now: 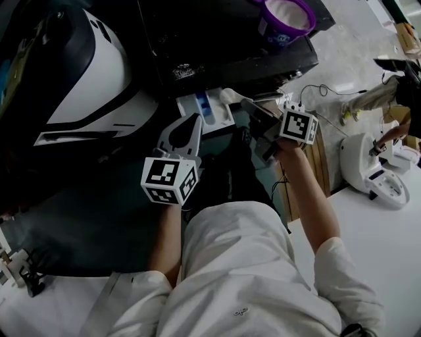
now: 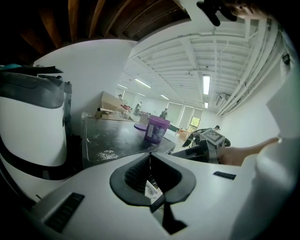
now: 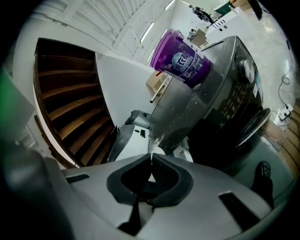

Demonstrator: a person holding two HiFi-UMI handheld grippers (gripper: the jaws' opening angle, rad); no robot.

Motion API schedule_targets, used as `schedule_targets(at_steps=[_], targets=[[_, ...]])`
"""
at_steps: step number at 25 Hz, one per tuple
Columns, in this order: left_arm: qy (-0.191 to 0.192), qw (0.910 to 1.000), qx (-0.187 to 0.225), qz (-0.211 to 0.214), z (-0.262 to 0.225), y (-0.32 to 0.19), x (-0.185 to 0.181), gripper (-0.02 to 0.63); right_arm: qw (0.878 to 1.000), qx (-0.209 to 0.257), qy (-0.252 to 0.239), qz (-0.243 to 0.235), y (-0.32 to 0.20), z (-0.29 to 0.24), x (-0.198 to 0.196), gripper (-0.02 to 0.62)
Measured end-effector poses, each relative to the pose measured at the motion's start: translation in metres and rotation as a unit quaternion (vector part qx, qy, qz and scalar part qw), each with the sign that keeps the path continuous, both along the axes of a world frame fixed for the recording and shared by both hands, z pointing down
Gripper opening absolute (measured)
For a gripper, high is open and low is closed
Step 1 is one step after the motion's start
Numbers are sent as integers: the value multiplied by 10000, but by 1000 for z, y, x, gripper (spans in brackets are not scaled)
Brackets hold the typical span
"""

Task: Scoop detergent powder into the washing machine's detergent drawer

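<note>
The dark washing machine (image 1: 217, 46) has its white detergent drawer (image 1: 195, 105) pulled out, with a blue compartment in the middle. A purple detergent tub (image 1: 284, 18) (image 2: 156, 129) (image 3: 183, 58) stands open on the machine's top, where some powder (image 2: 105, 153) is spilled. My left gripper (image 1: 195, 120) (image 2: 150, 154) hangs just in front of the drawer, jaws shut with nothing between them. My right gripper (image 1: 250, 105) (image 3: 151, 155) is at the drawer's right side, shut on a small white scoop (image 1: 230, 97) whose bowl sits over the drawer's right end. What the scoop carries is hidden.
A large white-and-black appliance (image 1: 85, 72) stands left of the machine. To the right on the pale floor are a wooden board (image 1: 319, 164), cables (image 1: 322, 89), a white device (image 1: 371, 168) and another person (image 1: 388, 92). My own white shirt fills the lower head view.
</note>
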State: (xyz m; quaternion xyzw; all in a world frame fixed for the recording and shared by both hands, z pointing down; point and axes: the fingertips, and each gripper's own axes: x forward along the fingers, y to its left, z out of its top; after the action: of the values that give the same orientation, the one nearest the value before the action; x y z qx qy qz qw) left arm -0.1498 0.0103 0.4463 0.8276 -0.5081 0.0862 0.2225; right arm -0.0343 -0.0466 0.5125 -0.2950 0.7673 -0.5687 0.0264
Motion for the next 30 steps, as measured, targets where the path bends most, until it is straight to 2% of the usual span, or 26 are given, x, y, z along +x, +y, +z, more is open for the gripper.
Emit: schedule_targets(at_steps=[9, 20, 26, 30], targets=[[51, 9999, -101, -2, 12, 0, 2, 18, 9924, 631, 873, -587, -3, 31, -13, 9], [184, 9995, -233, -131, 23, -1, -2, 18, 9798, 979, 1377, -1067, -4, 56, -15, 9], [184, 9994, -263, -152, 27, -1, -3, 18, 9661, 1287, 1793, -1336, -3, 63, -19, 9], [174, 9993, -284, -149, 28, -1, -3, 18, 9503, 1610, 2159, -1565, -2, 65, -23, 9]])
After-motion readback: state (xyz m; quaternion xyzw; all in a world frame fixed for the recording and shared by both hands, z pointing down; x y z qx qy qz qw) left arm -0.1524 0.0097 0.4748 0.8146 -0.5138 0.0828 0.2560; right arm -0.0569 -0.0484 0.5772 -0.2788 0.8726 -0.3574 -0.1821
